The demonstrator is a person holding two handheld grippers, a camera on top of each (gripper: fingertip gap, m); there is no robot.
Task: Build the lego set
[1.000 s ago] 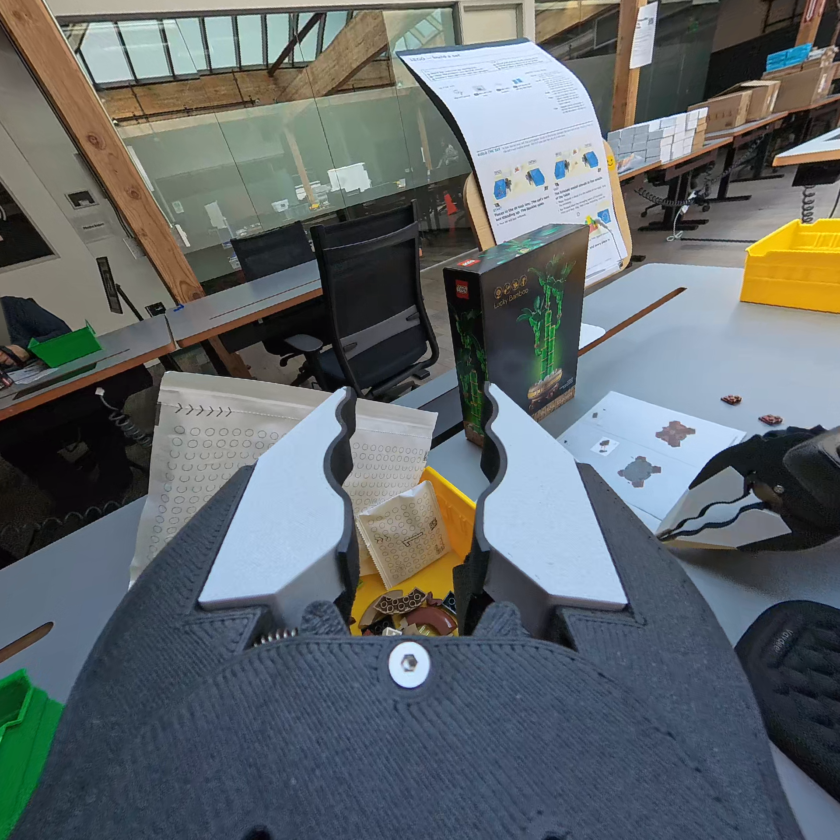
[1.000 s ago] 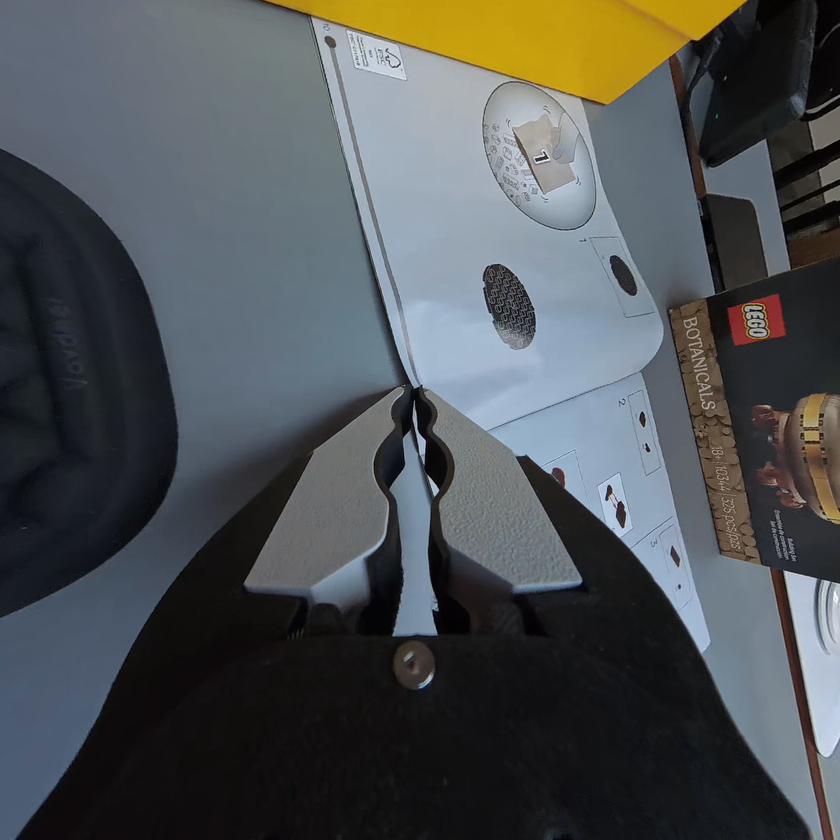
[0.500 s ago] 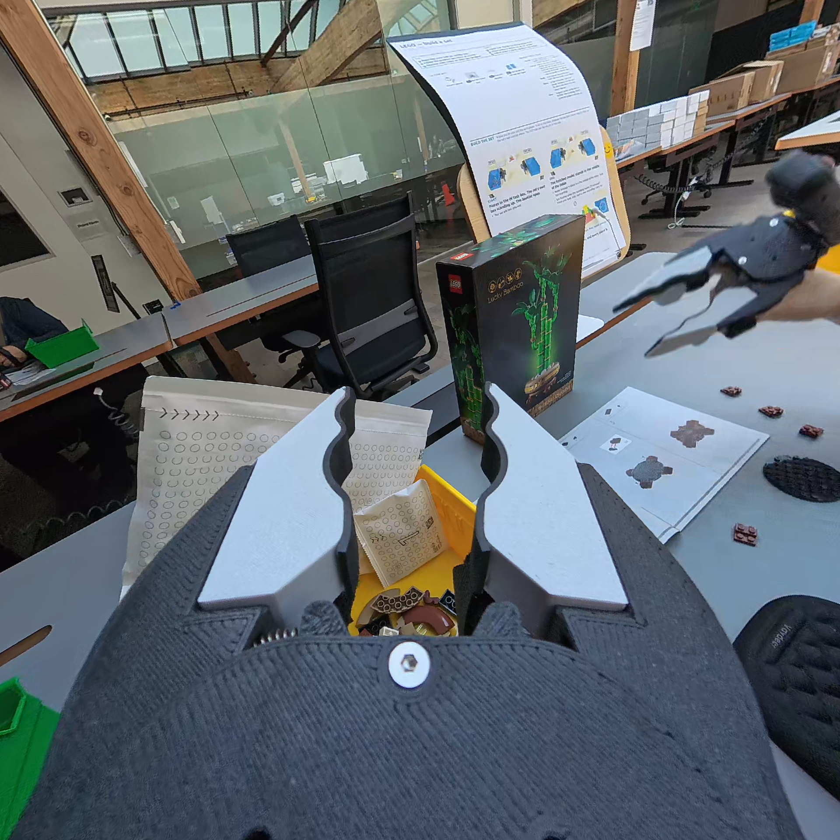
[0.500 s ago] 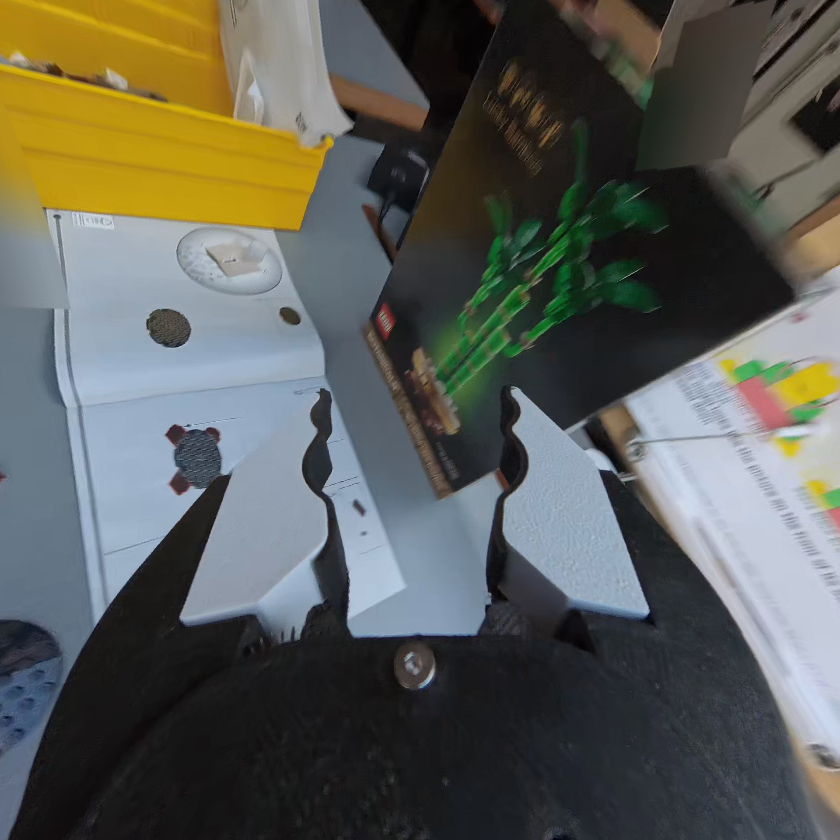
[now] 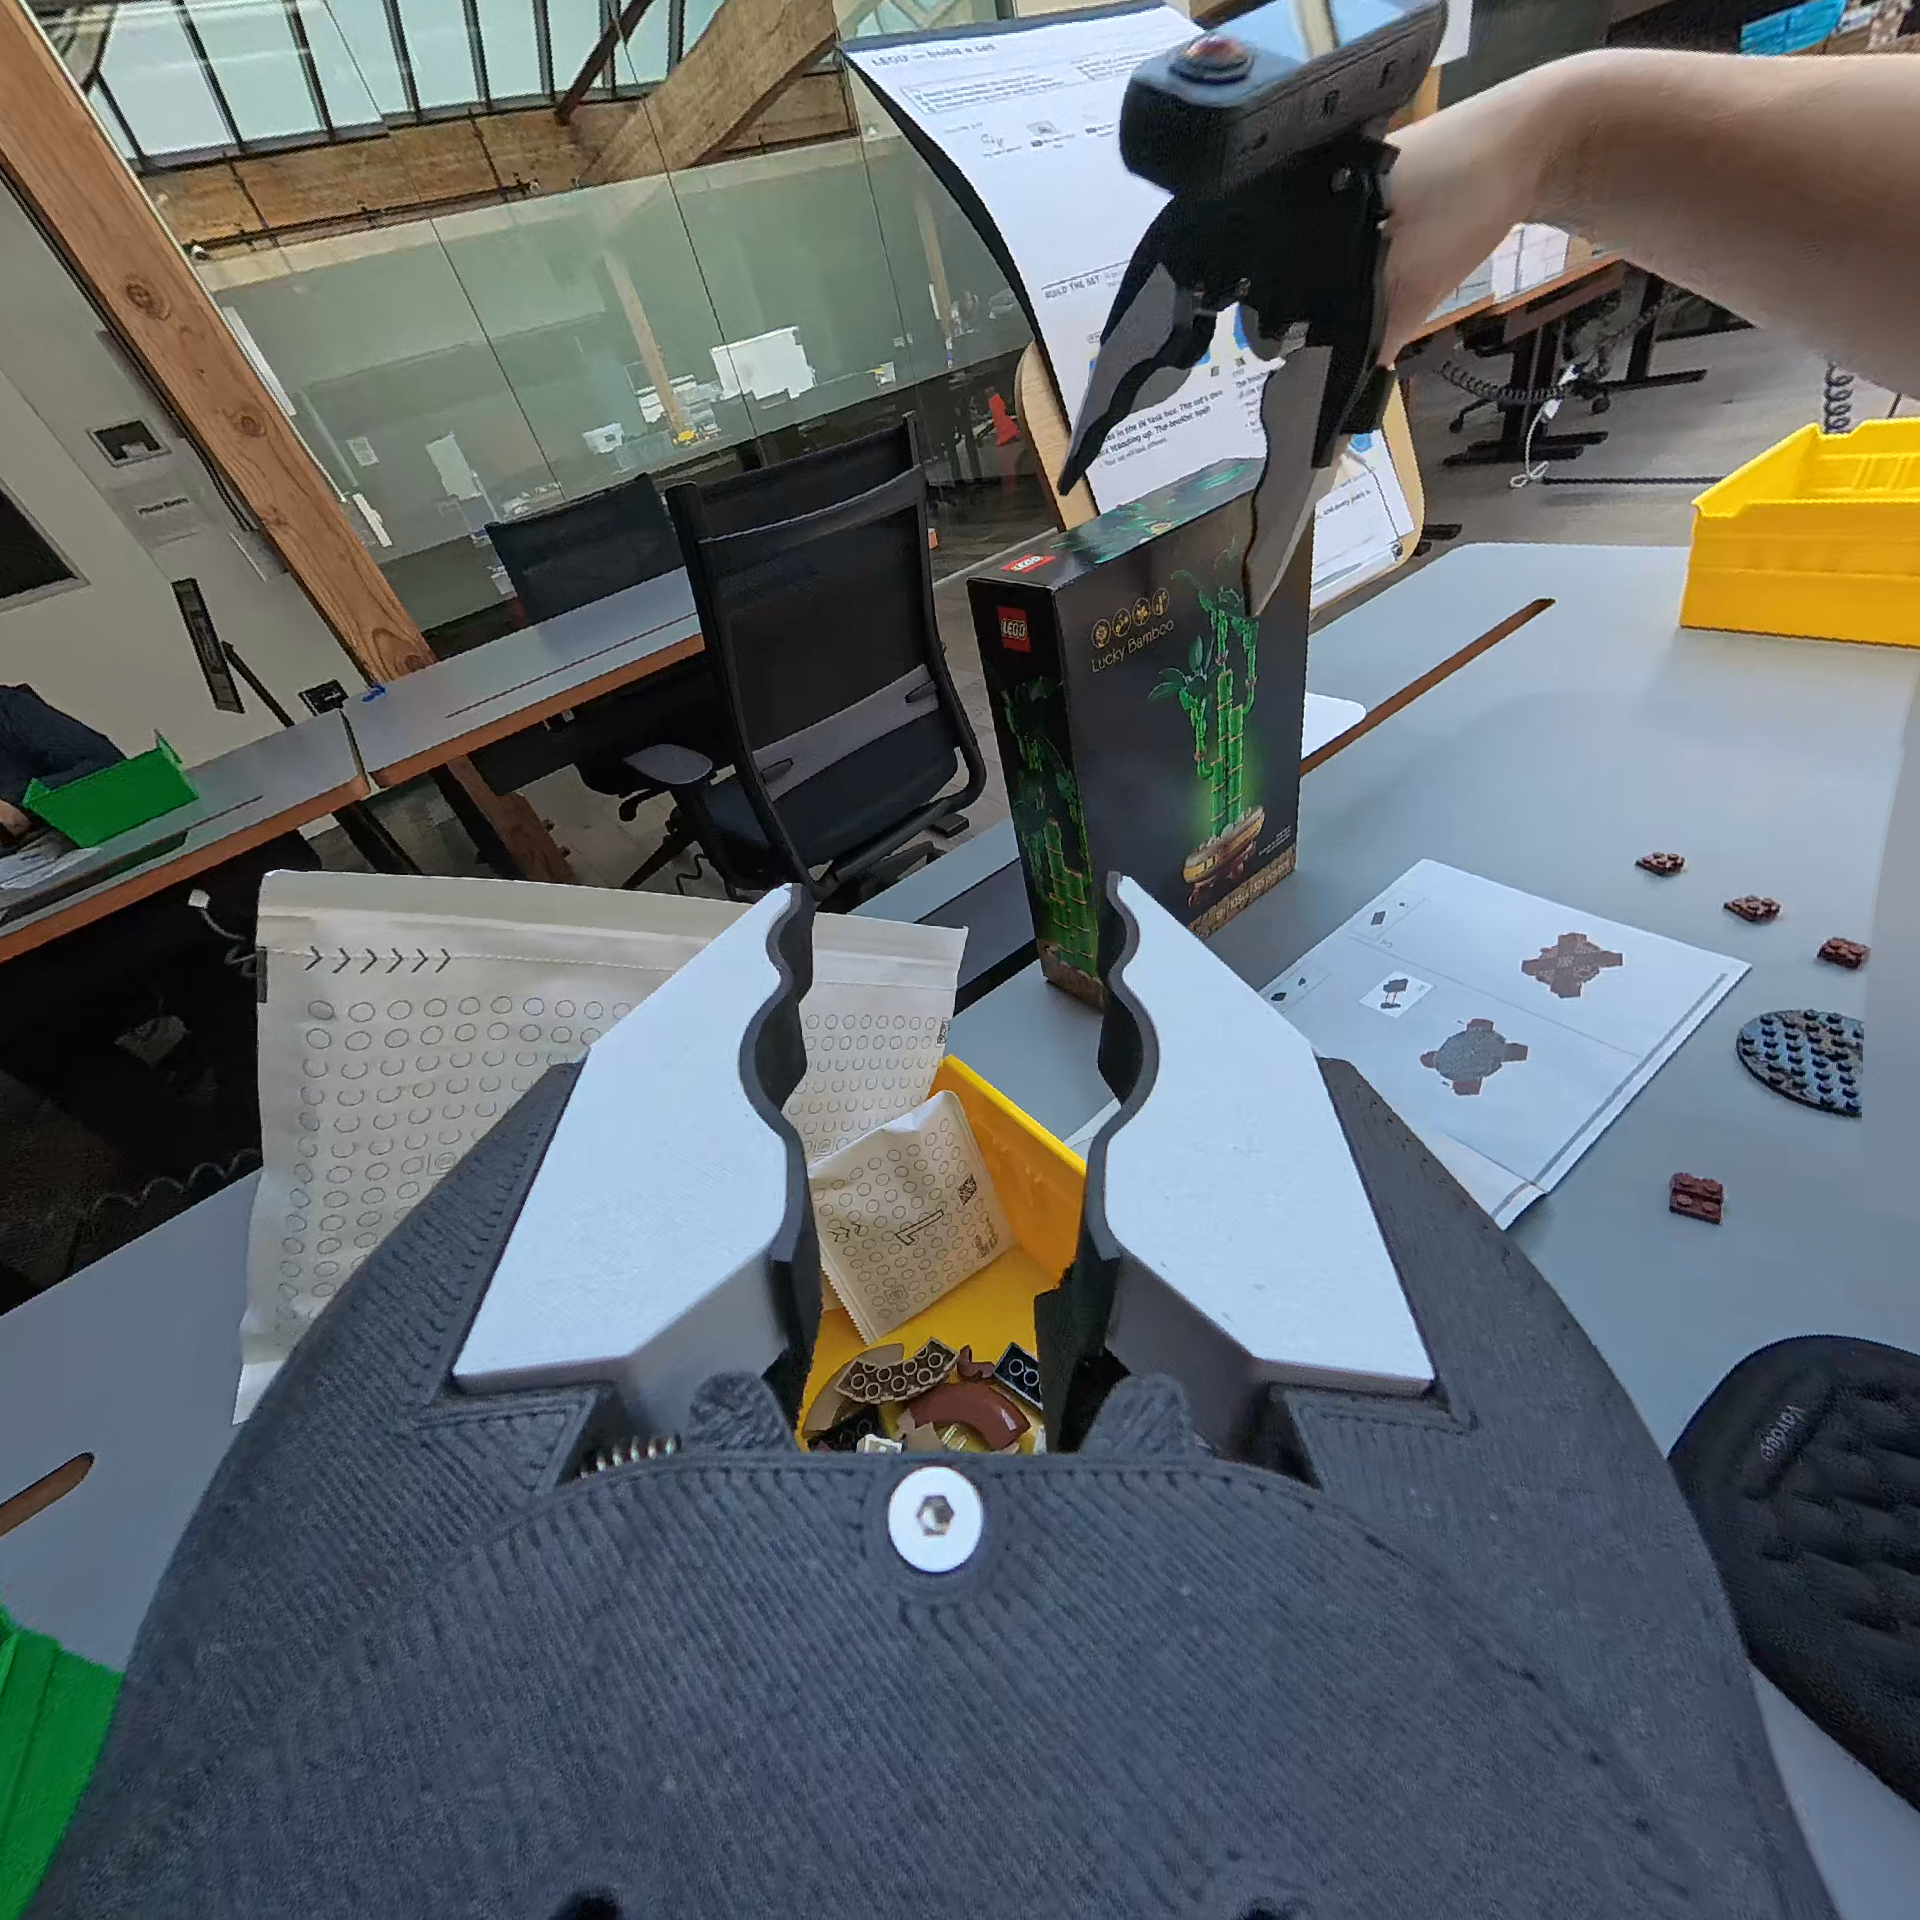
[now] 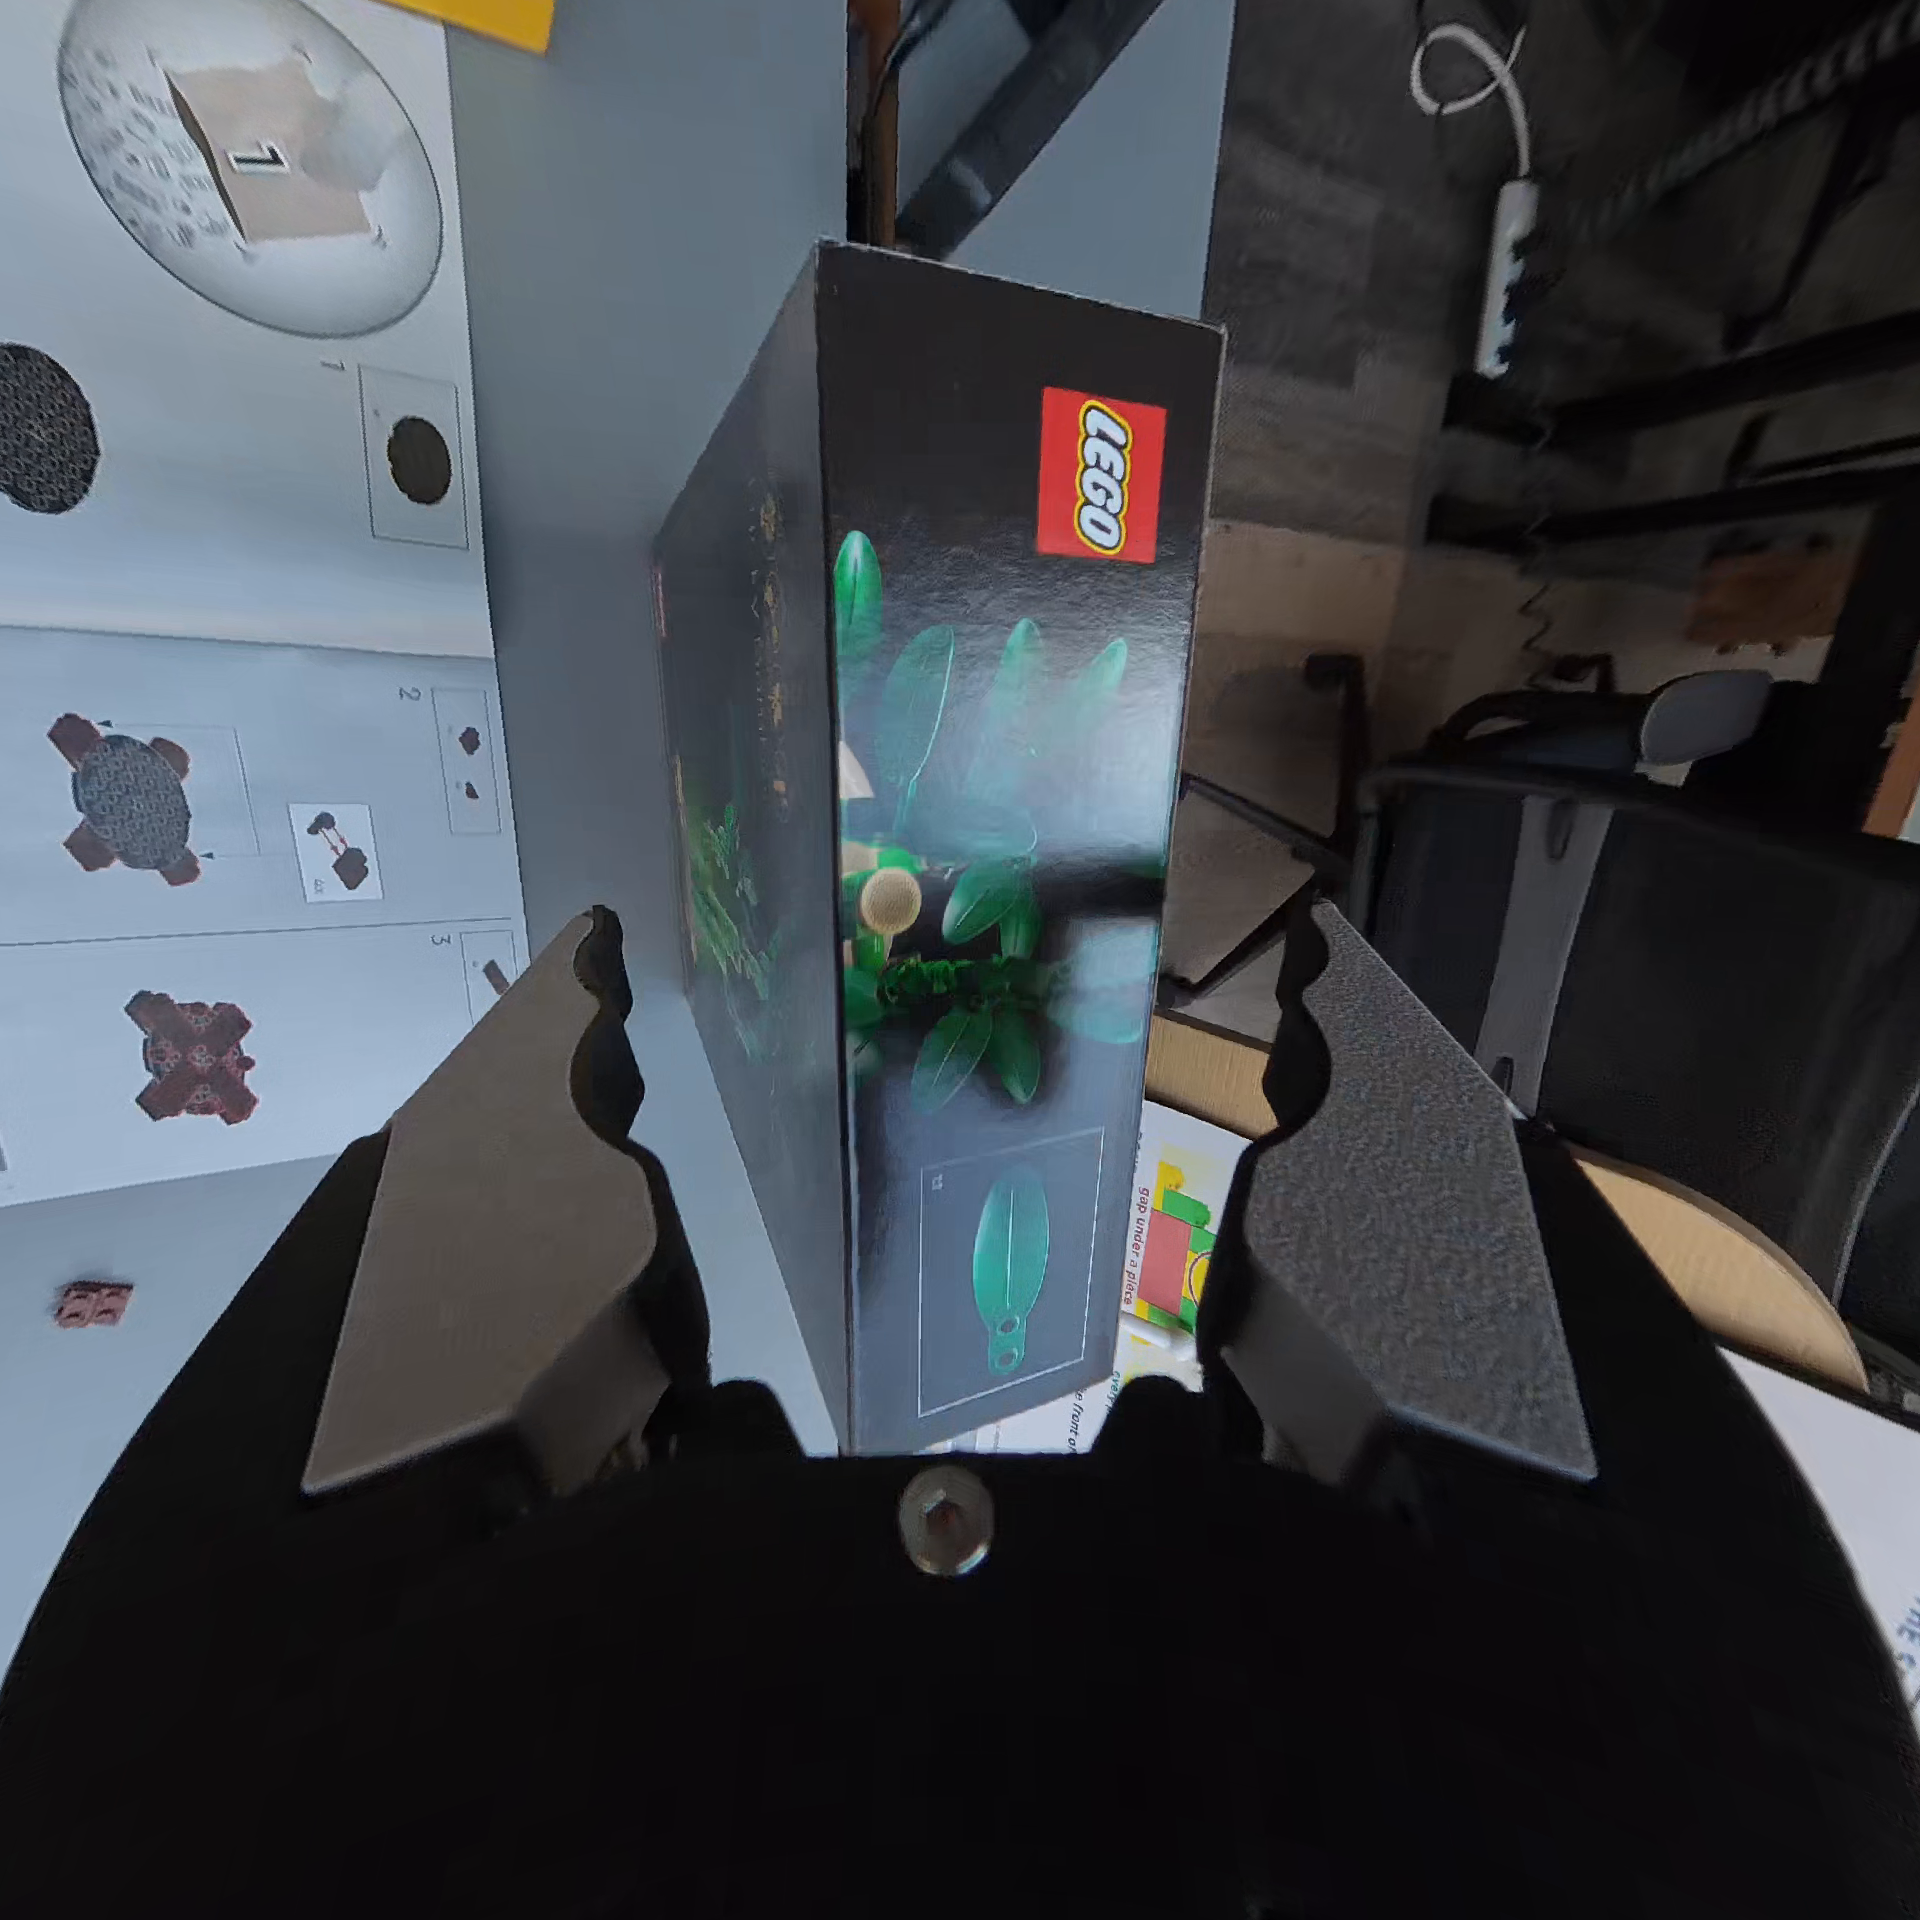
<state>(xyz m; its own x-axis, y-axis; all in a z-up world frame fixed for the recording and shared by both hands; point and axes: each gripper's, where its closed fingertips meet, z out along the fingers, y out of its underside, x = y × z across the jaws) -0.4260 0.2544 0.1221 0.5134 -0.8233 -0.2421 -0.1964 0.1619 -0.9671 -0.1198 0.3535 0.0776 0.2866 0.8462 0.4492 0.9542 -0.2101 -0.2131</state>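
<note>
The black lego box (image 5: 1143,748) stands upright at the table's far edge. My right gripper (image 6: 958,920) is open and points down over the box's top end (image 6: 1008,727), one finger on each side, with gaps to both. It also shows in the left wrist view (image 5: 1164,540), held by a hand. My left gripper (image 5: 954,894) is open and empty above a yellow bin (image 5: 1023,1143) holding loose bricks (image 5: 935,1392) and a small white bag (image 5: 904,1216). The open instruction booklet (image 5: 1496,1029) lies right of the box. A black round plate (image 5: 1803,1060) and small brown bricks (image 5: 1696,1197) lie nearby.
A large white bag (image 5: 416,1049) leans behind the bin. Another yellow bin (image 5: 1818,551) sits far right. A curved printed sheet on a stand (image 5: 1049,208) rises behind the box. A black padded object (image 5: 1829,1507) is at near right, a green bin (image 5: 31,1745) at near left. Some 35 cm of space lies between my two pairs of fingers.
My right gripper left the booklet, opened, rose and swung over to straddle the top of the lego box. My left gripper has stayed open over the yellow bin.
</note>
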